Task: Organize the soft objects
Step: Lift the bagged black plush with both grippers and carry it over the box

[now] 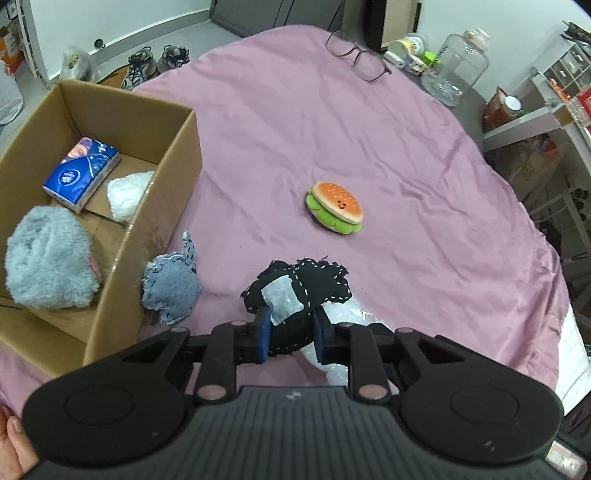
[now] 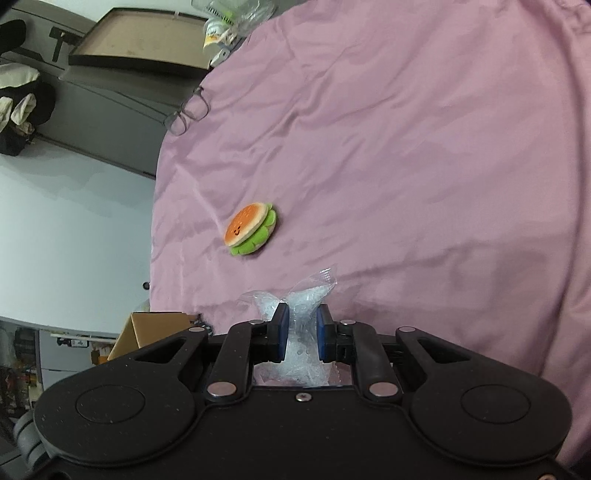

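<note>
Round table (image 1: 369,122) draped in wrinkled pink cloth (image 2: 406,166). White wall (image 1: 122,18) behind, grey floor (image 2: 110,99) below. Pair of sneakers (image 1: 155,62) on the floor by the far edge. Open shelf unit (image 1: 554,96) crowded with small items on the right. Even indoor light.

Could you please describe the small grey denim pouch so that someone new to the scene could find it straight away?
Start at the open cardboard box on the pink cloth. The grey denim pouch lies on the cloth just outside the box's near wall. Unlike the fluffy grey plush inside the box and the black stitched pouch, it is flat, frayed-edged and ungripped.
</note>
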Tool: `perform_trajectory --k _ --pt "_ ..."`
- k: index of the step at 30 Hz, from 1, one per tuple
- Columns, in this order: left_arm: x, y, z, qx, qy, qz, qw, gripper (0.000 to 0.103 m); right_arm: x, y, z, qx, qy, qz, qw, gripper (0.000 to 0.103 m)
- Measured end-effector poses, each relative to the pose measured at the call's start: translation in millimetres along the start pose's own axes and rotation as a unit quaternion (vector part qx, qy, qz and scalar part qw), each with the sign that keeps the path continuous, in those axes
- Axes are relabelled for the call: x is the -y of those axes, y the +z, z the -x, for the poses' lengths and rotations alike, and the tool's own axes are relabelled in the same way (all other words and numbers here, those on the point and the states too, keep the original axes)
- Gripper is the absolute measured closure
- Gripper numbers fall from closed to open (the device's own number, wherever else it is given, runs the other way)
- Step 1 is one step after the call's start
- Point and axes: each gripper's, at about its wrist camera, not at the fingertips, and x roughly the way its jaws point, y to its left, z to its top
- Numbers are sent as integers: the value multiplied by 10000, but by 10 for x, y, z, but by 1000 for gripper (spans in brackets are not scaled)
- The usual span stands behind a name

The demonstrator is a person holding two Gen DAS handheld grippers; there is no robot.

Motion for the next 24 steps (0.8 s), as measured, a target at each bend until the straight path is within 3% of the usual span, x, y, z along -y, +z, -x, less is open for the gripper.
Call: perform_trajectory --k 24 --pt "-479 -90 779 413 -315 66 9986 81 -420 -347 479 612 -70 697 9957 88"
